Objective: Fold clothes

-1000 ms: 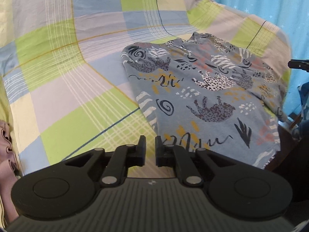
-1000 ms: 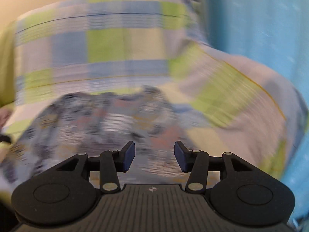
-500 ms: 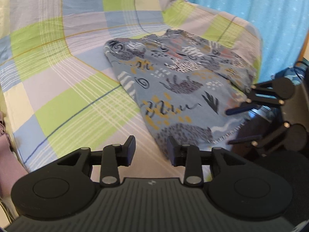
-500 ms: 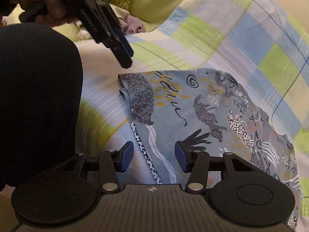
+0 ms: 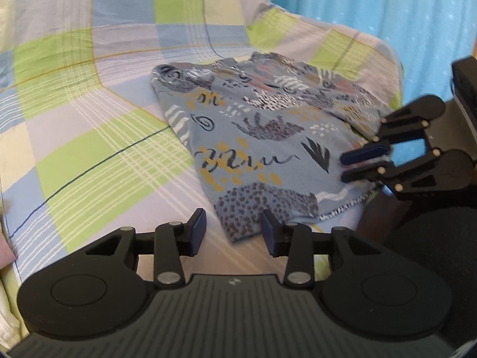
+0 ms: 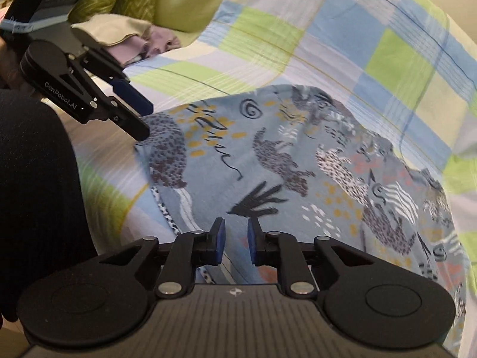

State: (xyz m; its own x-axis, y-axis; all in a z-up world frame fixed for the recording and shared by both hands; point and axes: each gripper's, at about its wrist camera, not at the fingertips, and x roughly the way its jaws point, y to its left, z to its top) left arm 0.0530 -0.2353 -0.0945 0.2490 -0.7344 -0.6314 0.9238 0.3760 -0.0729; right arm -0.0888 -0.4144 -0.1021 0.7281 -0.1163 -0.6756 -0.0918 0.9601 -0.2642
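Observation:
A blue-grey garment with an animal print lies folded flat on the checked bedsheet, its hem towards me. My left gripper is open, its fingers on either side of the garment's near corner. The right wrist view shows the left gripper at the garment's left corner. My right gripper has its fingers drawn close together over the hem edge. In the left wrist view the right gripper reaches in from the right, with the garment's edge between its fingers.
A green pillow and a pink cloth lie at the head of the bed. A blue curtain hangs behind the bed's far side. The person's dark-clad leg stands against the bed's front edge.
Both grippers have come down to the garment's hem. The left one has opened from shut to wide. The right one's fingers have narrowed around the hem edge.

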